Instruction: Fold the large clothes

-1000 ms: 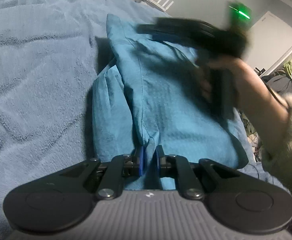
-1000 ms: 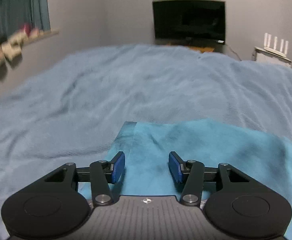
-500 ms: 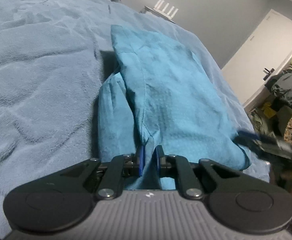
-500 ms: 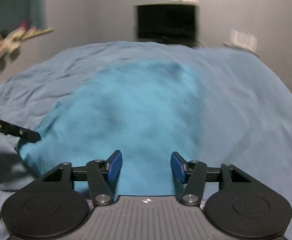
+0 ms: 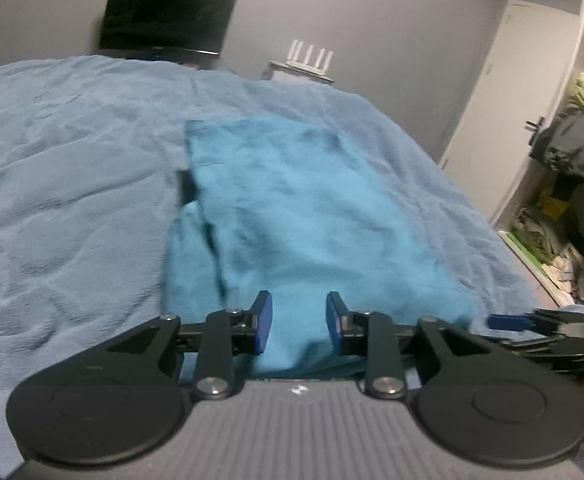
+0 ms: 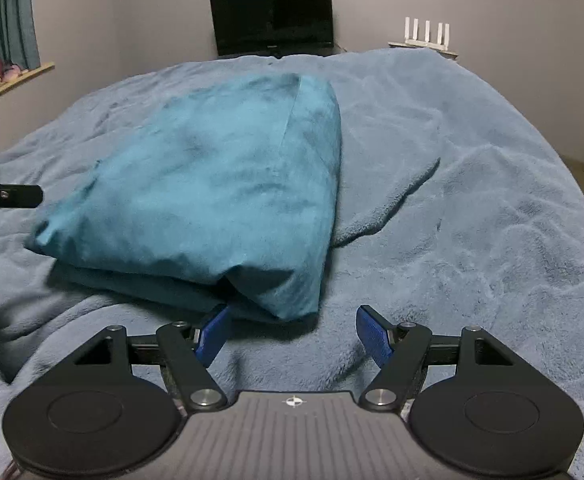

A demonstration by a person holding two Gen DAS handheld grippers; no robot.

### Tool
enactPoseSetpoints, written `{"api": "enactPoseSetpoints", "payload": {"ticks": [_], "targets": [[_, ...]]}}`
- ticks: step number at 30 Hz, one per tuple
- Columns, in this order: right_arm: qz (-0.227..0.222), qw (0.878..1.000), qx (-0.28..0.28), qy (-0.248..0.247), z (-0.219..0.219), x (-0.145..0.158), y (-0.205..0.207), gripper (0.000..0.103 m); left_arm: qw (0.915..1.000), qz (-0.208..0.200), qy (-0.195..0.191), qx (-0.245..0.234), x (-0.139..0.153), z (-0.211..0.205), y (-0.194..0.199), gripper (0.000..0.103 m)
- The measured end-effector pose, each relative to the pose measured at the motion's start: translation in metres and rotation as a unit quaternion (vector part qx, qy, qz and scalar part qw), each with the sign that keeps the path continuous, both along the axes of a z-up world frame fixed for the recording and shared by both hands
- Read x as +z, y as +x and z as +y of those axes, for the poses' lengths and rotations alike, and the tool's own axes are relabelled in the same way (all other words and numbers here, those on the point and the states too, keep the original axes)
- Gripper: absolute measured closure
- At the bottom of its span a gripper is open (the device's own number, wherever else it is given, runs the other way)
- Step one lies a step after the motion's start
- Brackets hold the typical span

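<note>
- Lying folded on the blue blanket (image 6: 471, 184), the teal garment (image 6: 212, 192) sits directly ahead of both pairs of fingers, which you hold just short of its near edge.
- Your left gripper (image 5: 299, 322) has its blue pads (image 5: 263, 322) spread apart; the garment's near edge shows in the gap between them, and nothing is pinched.
- Your right gripper (image 6: 293, 334) has its fingers spread wide. The garment's near right corner lies just ahead of the gap, nearer the left-hand pad (image 6: 212, 334).
- In the right wrist view, stacked layers show at the garment's near edge, with a dark opening between them just beyond the left-hand pad.
- In the left wrist view, a lower layer protrudes to the left of the top layer, beyond your left-hand finger.
- Far beyond the fingers, a dark monitor (image 6: 272, 16) and a white router (image 6: 425, 34) stand against the grey wall.
- A door (image 5: 503, 112) and piled clothing (image 5: 571, 184) stand to the right of your left gripper's fingers.
</note>
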State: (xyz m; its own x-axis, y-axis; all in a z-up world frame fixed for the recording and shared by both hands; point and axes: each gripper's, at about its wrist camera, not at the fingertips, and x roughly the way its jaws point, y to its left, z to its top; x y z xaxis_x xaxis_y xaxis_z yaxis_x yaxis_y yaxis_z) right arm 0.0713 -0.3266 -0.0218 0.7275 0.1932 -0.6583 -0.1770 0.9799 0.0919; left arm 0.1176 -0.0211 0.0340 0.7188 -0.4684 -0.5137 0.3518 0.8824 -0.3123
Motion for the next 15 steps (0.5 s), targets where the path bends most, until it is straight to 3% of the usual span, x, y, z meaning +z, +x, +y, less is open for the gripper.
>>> {"api": "enactPoseSetpoints", "payload": {"ticks": [5, 9, 11, 13, 15], "targets": [[-0.009, 1.0, 0.002, -0.02, 0.017, -0.013, 0.015, 0.034, 0.9999, 0.016, 0.003, 0.001, -0.012, -0.023, 0.018, 0.075], [-0.007, 0.999, -0.003, -0.036, 0.021, -0.021, 0.028, 0.052, 0.9992, 0.031, 0.026, 0.001, -0.026, -0.038, 0.032, 0.075], [-0.001, 1.0, 0.005, 0.012, 0.01, -0.021, 0.025, 0.066, 0.9989, 0.029, 0.038, 0.003, -0.031, -0.039, 0.034, 0.075], [0.003, 0.999, -0.008, 0.049, -0.002, -0.022, 0.024, 0.07, 0.9985, 0.032, 0.043, 0.009, -0.036, -0.037, 0.038, 0.075], [0.03, 0.992, -0.034, 0.115, -0.019, -0.027, 0.026, 0.072, 0.9988, 0.042, 0.024, 0.004, -0.042, -0.032, 0.042, 0.075]]}}
